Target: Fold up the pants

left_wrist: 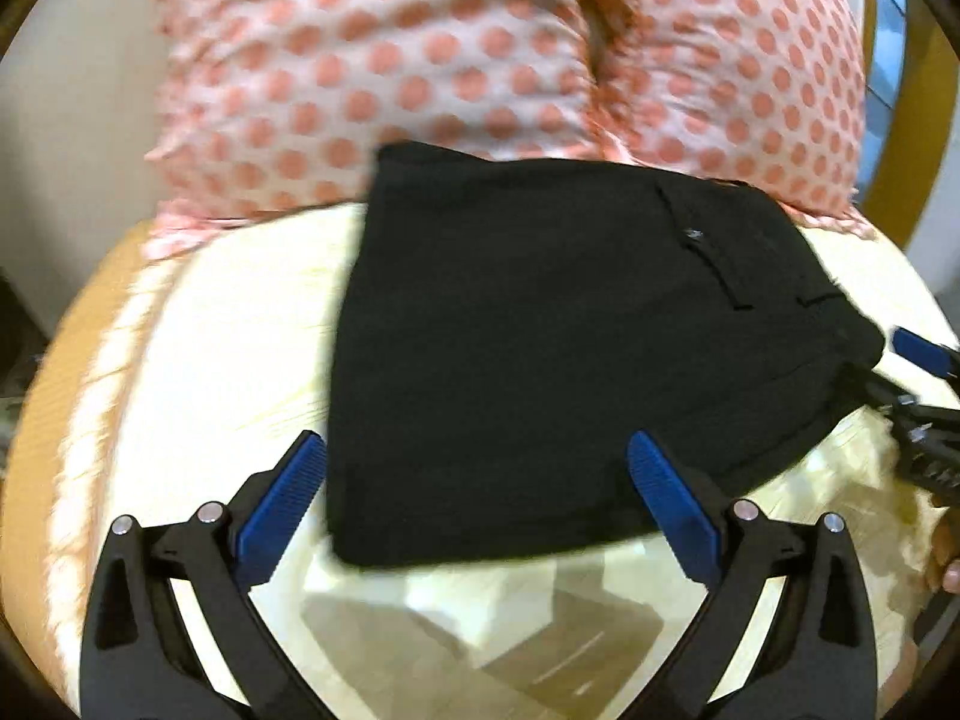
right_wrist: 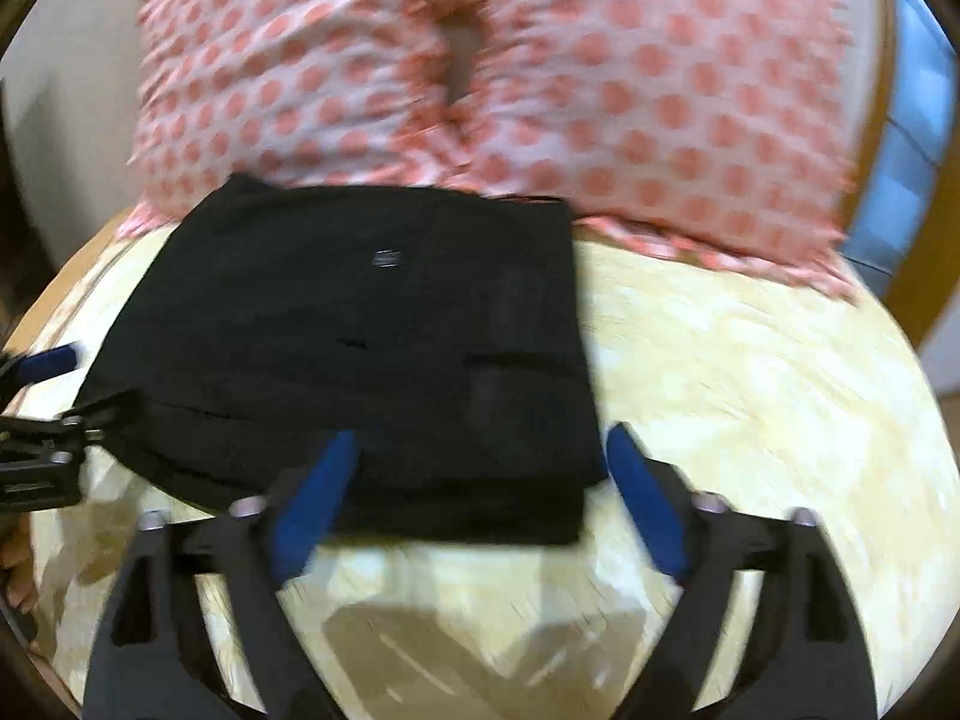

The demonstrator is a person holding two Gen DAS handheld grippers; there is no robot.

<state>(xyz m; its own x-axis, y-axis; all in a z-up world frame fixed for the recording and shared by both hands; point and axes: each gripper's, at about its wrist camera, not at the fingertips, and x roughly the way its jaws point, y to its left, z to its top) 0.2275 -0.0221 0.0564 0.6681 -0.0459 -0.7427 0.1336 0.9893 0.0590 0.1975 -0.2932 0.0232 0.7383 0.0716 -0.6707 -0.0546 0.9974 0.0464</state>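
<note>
The black pants (left_wrist: pixel 540 336) lie folded into a compact rectangle on the cream bedcover (left_wrist: pixel 228 348), pocket side up. My left gripper (left_wrist: pixel 474 450) hovers open over the near edge of the fold, its blue pads (left_wrist: pixel 282 498) wide apart and pressing on nothing. In the right wrist view the same pants (right_wrist: pixel 360 348) sit left of centre. My right gripper (right_wrist: pixel 480 438) is open at their near right corner, one pad over the cloth and the other off its edge. Each gripper shows at the edge of the other's view: the right gripper (left_wrist: pixel 918 372), the left gripper (right_wrist: pixel 42 408).
Two pillows with pink dots (left_wrist: pixel 420 72) lie just behind the pants, touching their far edge. A wooden bed frame (left_wrist: pixel 918 150) rises at the right. Bare bedcover (right_wrist: pixel 750 372) stretches to the right of the pants. Fingers of a hand (right_wrist: pixel 15 564) show at the left edge.
</note>
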